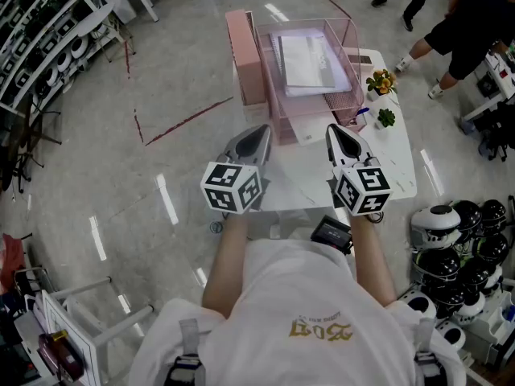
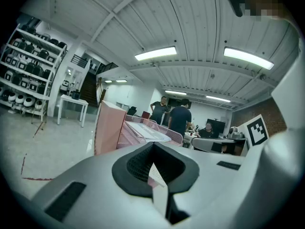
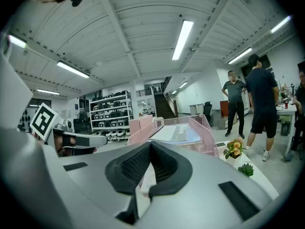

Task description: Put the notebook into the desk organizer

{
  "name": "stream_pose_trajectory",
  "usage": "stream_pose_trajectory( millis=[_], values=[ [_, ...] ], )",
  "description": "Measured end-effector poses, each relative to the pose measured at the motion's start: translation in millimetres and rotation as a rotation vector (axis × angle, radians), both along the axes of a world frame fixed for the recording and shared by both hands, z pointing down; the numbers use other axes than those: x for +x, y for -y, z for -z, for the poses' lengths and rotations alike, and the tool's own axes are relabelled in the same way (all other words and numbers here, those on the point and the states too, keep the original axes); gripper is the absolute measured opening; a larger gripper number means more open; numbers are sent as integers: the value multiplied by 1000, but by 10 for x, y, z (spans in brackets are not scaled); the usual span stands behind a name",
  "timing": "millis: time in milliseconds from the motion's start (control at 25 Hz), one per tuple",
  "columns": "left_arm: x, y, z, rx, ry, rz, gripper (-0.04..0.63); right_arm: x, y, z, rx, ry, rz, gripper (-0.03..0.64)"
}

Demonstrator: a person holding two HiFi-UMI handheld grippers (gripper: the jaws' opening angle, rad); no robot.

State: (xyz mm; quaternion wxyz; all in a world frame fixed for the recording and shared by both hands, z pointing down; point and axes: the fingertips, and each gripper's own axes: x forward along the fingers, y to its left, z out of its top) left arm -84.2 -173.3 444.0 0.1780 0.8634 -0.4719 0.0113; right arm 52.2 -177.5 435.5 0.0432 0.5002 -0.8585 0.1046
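Note:
The notebook (image 1: 310,61), white with a spiral edge, lies flat in the top tray of the pink mesh desk organizer (image 1: 278,107) on the white table (image 1: 394,159). Both grippers hover at the table's near edge, short of the organizer. My left gripper (image 1: 261,129) is shut with nothing in it. My right gripper (image 1: 334,129) is likewise shut and empty. The left gripper view has the notebook (image 2: 145,130) beyond the closed tips (image 2: 152,144). The right gripper view has it (image 3: 176,133) ahead of the tips (image 3: 150,144).
A pink upright box (image 1: 244,55) stands against the organizer's left side. Two small potted plants (image 1: 381,80) (image 1: 386,117) sit on the table's right part. Helmets (image 1: 459,240) pile up on the floor at right, shelving (image 1: 40,30) stands far left, and people (image 1: 467,22) stand behind the table.

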Motion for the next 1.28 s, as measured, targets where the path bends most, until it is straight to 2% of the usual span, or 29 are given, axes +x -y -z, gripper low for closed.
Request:
stream_pose_trajectory(
  millis=[1280],
  values=[
    [24, 37, -70, -18, 6, -1, 14, -55, 0, -113, -29, -5, 46, 11]
  ],
)
